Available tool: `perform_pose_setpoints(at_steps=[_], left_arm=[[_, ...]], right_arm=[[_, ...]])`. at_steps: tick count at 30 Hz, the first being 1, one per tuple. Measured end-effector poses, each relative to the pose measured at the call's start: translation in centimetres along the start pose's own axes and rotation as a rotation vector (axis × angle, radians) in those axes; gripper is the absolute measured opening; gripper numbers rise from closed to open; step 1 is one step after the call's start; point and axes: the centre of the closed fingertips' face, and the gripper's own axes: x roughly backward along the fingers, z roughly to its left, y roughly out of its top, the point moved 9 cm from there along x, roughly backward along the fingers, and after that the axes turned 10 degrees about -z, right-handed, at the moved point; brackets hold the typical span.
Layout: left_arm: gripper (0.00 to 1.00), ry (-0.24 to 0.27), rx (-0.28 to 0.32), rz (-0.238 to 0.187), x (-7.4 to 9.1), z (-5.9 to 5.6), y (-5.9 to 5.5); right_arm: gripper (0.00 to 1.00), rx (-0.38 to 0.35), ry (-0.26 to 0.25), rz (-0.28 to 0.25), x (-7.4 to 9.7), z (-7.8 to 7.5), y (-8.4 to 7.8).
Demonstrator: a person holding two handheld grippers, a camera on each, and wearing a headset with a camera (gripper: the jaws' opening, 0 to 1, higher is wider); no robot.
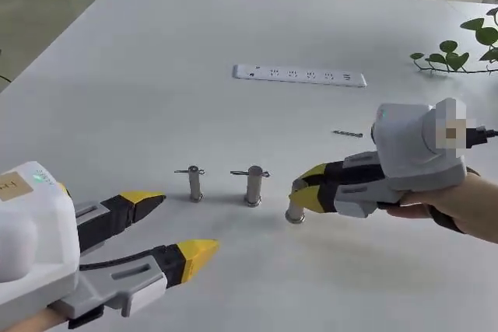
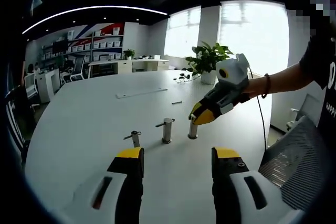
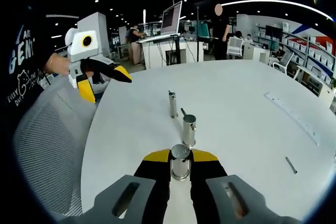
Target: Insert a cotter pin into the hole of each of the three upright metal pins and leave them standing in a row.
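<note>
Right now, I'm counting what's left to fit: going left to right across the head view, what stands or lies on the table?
first metal pin, already pinned → second metal pin, already pinned → third metal pin, gripped by the right gripper → loose cotter pin → plant

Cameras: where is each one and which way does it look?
Head view: on the person's head, looking down at the table, three metal pins, left gripper, right gripper, a hand.
Left gripper view: on the left gripper, above its open jaws, facing the pins and right gripper.
Right gripper view: on the right gripper, jaws shut on the nearest pin, facing along the row toward the left gripper.
Shared: all show the three metal pins and loose cotter pin.
</note>
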Motion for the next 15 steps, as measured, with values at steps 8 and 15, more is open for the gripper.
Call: perform_pose_setpoints(at_steps=[8,15], left_arm=[[0.51,0.000,-0.001,-0.003,0.0,-0.1,0.0],[0.51,0.004,0.005,-0.008,0.1,0.0,0.1]], right_arm=[[0.08,-0.016,0.025,-0.012,-1.2,1.5,-0.4],[0.08,-0.006,0.035,-0.017,-2.0,1.9,-0.8]])
